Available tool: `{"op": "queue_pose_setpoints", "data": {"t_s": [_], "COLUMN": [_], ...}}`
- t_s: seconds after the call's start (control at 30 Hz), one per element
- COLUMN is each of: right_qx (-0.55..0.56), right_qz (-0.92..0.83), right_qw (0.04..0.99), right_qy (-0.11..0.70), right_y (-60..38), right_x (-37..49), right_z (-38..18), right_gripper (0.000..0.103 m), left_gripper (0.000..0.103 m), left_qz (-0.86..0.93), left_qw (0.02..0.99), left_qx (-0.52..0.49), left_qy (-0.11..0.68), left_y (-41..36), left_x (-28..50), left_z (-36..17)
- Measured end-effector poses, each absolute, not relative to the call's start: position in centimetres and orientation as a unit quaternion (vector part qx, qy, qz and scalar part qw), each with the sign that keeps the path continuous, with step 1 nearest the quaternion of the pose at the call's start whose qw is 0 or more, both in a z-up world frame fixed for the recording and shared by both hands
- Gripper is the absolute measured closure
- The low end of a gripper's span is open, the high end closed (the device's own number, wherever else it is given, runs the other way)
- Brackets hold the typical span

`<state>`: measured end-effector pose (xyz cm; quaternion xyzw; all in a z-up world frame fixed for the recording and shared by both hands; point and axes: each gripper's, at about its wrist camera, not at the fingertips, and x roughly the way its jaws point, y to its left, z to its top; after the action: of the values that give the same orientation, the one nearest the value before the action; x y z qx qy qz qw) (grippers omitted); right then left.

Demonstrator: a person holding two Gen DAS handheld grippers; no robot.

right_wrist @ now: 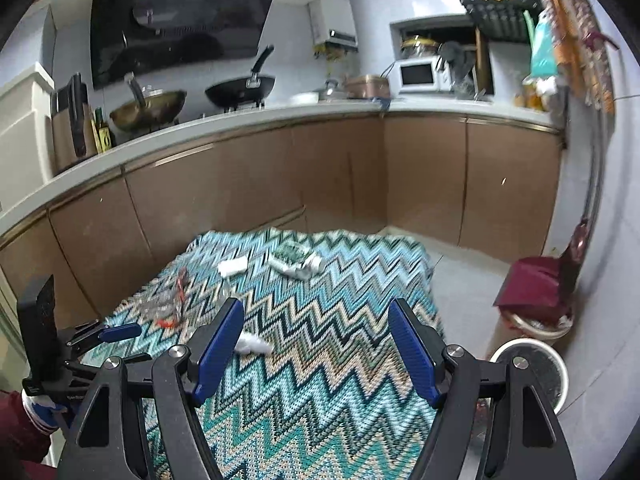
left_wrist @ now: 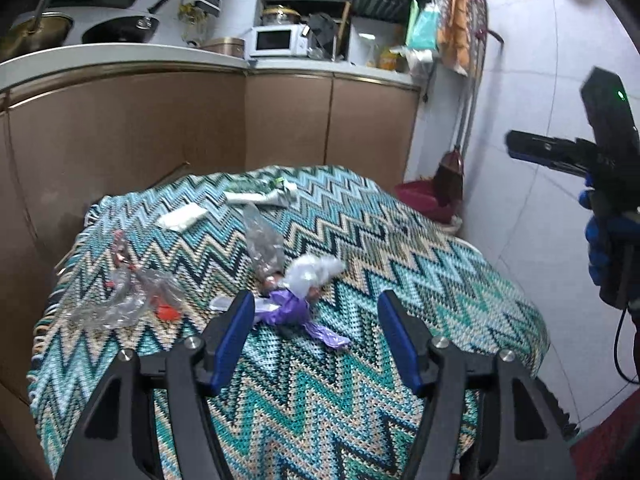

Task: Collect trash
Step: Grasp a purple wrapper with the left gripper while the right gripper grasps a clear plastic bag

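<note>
The left tool (left_wrist: pixel 316 332) is hovering released, the purple wrapper (left_wrist: pixel 286 312) lying just ahead-left between its fingers; the right tool (right_wrist: pixel 316 344), released, is farther.

A small home kitchen: a white countertop (right_wrist: pixel 280 114) runs in an L over brown cabinet doors (right_wrist: pixel 224 184), with a black range hood (right_wrist: pixel 180 20) above two pans on the stove, a brass-coloured wok (right_wrist: pixel 150 110) and a black frying pan (right_wrist: pixel 240 88). A white microwave (right_wrist: pixel 420 76) sits in the corner beside a knife block (right_wrist: pixel 72 128) and bottles. White tiles cover walls and floor (right_wrist: pixel 472 300); a zigzag-patterned cloth (right_wrist: pixel 320 320) covers a low desk strewn with wrappers.
</note>
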<state>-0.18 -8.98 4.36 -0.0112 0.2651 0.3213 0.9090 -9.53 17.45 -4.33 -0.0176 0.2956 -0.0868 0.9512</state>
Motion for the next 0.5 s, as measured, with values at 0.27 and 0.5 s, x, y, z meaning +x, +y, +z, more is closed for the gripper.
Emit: {"op": "queue_pose_setpoints", "data": {"t_s": [0.27, 0.5], "right_qx": [-0.019, -0.030], "right_qz": [0.340, 0.369], "right_qw": [0.887, 0.861], "right_qy": [0.313, 0.350], "right_y": [-6.3, -3.5], "right_x": [2.8, 4.7], "right_z": [0.8, -2.0], "right_gripper": [0.030, 0.032], "left_gripper": [0.041, 0.051], "left_qz": [-0.102, -0.112], "left_qw": [0.938, 0.926], "left_qx": [-0.017, -0.010], "left_qy": [0.329, 0.360], "left_y": [17.8, 18.3], "left_x": [-5.5, -2.5], "left_z": [-6.8, -9.2]}}
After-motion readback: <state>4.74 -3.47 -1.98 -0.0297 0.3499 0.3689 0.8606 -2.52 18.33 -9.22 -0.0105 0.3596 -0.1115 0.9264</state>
